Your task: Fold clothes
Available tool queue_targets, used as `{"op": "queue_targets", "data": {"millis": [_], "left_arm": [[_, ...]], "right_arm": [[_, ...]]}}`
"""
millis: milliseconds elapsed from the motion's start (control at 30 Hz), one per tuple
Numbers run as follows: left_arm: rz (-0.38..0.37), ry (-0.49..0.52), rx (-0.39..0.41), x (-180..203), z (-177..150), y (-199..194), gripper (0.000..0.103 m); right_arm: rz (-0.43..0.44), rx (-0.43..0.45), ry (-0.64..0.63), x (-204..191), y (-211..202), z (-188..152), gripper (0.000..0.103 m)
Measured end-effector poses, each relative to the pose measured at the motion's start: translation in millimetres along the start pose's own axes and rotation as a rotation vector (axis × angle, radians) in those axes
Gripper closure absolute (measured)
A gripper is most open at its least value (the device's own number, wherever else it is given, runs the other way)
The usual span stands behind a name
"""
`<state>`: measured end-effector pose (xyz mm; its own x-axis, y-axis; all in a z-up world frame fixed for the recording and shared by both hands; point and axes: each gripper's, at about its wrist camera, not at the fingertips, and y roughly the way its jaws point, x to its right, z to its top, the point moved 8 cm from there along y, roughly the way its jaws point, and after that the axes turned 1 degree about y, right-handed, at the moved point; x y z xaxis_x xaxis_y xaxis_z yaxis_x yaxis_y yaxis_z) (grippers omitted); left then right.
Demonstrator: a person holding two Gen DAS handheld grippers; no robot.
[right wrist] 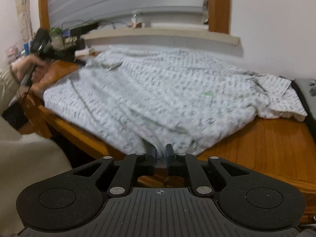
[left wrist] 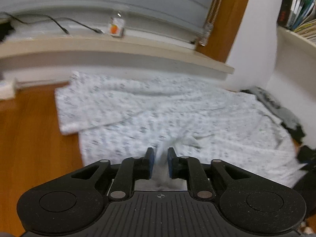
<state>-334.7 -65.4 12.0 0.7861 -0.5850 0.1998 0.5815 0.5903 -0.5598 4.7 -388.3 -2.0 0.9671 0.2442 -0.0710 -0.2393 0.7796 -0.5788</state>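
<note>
A white garment with a small dark print (left wrist: 158,106) lies spread over a wooden table (left wrist: 29,138), one sleeve reaching out to the left. In the left wrist view a raised ridge of this cloth fills the narrow gap between the blue pads of my left gripper (left wrist: 160,155), which is shut on it. In the right wrist view the same garment (right wrist: 167,90) overhangs the table's near edge (right wrist: 256,148). Its hem gathers to a point between the pads of my right gripper (right wrist: 161,154), which is pinched on that hem. Both views are blurred.
A window sill (left wrist: 118,45) with a cable and a small jar runs behind the table. Dark folded clothes (left wrist: 286,116) lie at the right end, under a bookshelf (left wrist: 296,9). A person's hand (right wrist: 25,69) and beige sleeve are at the left, near clutter.
</note>
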Motion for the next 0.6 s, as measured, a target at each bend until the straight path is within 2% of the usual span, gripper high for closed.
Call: {"op": "queue_targets", "data": {"millis": [67, 133, 167, 233, 300, 400, 500, 600], "left_arm": [[0.026, 0.016, 0.032, -2, 9, -5, 0.082], [0.020, 0.026, 0.050, 2, 16, -5, 0.082], [0.016, 0.041, 0.060, 7, 19, -4, 0.079], [0.008, 0.082, 0.065, 19, 24, 3, 0.061], [-0.016, 0.135, 0.054, 38, 27, 14, 0.060], [-0.040, 0.216, 0.018, 64, 26, 35, 0.052], [-0.040, 0.272, -0.017, 79, 22, 52, 0.050], [-0.047, 0.294, -0.050, 84, 17, 65, 0.042]], "right_arm": [[-0.003, 0.025, 0.005, 2, -4, 9, 0.081], [-0.020, 0.037, -0.006, 5, -5, 14, 0.078], [-0.030, 0.039, -0.012, 6, -4, 14, 0.077], [-0.050, 0.040, -0.026, 8, -4, 15, 0.075], [-0.075, 0.036, -0.038, 11, 2, 16, 0.074], [-0.081, 0.024, -0.042, 16, 8, 17, 0.074], [-0.078, 0.029, -0.046, 19, 1, 20, 0.072], [-0.084, 0.038, -0.051, 22, -11, 23, 0.070]]}}
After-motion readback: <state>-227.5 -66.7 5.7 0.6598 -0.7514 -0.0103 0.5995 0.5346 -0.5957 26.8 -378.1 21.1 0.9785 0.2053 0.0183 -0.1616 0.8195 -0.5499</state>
